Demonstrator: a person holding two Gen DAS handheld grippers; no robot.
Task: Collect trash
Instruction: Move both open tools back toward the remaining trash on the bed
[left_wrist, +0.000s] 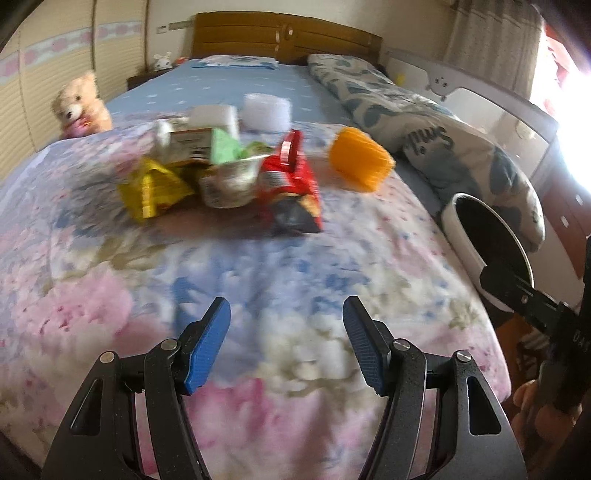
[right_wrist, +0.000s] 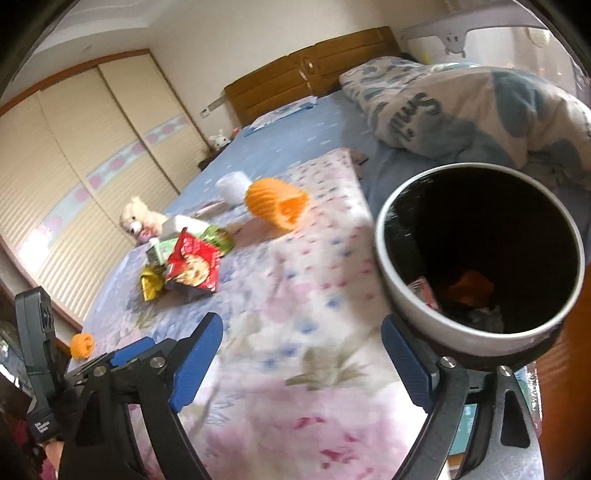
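Left wrist view: my left gripper (left_wrist: 286, 317) is spread above bare floral quilt (left_wrist: 258, 280), crumpled wrappers (left_wrist: 221, 173) ahead; my right gripper (right_wrist: 303, 343) gapes empty, round white black-lined bin (right_wrist: 421, 310) at its right finger

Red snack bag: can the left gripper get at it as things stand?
Probably yes. The left gripper is open and empty, aimed at the red snack bag, with only bare floral blanket between them.

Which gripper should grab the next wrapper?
Left. The left gripper is open, empty and aimed at the wrappers. The right gripper sits by the bin, off to one side of the pile.
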